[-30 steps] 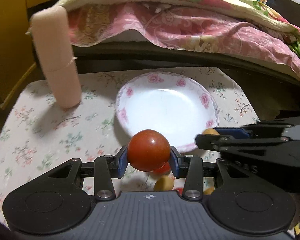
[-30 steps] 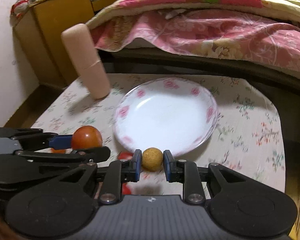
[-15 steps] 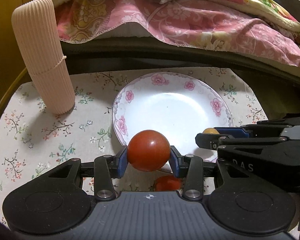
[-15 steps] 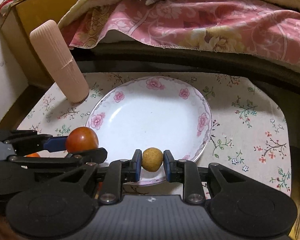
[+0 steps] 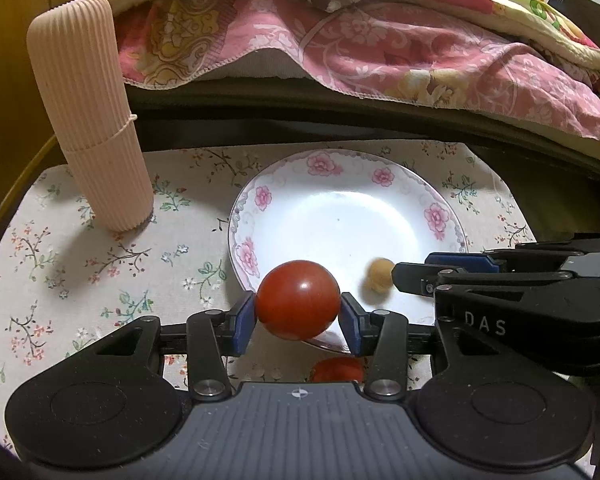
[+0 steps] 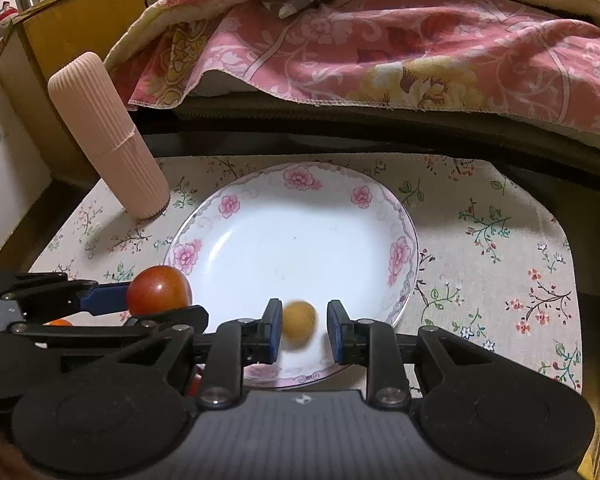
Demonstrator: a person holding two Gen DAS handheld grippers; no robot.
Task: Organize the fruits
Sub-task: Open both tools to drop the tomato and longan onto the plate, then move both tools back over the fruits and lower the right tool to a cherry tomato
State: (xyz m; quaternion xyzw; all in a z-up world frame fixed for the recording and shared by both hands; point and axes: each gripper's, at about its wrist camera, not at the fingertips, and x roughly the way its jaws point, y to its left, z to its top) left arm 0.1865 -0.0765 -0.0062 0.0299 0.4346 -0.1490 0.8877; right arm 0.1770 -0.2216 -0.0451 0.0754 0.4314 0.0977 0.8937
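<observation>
My left gripper point(image 5: 298, 316) is shut on a red tomato point(image 5: 298, 299) and holds it over the near left rim of the white flowered plate point(image 5: 260, 196). The tomato also shows in the right wrist view point(image 6: 159, 290). My right gripper point(image 6: 303, 330) is open over the plate's near edge point(image 6: 400, 256). A small tan round fruit point(image 6: 299, 323) sits blurred between its spread fingers, touching neither; it also shows in the left wrist view point(image 5: 380, 275) beside the right gripper's fingertips point(image 5: 410, 276). Another red fruit point(image 5: 337, 370) lies on the cloth under my left gripper.
A tall ribbed pink cylinder point(image 5: 90, 120) stands on the flowered tablecloth point(image 5: 80, 248) left of the plate. A bed with a pink quilt point(image 5: 380, 40) runs along the far edge. A wooden cabinet point(image 6: 72, 36) stands at far left.
Both grippers moved forward over the plate's near rim. My right gripper opened and let go of the tan fruit, which is dropping. The left still holds the tomato.
</observation>
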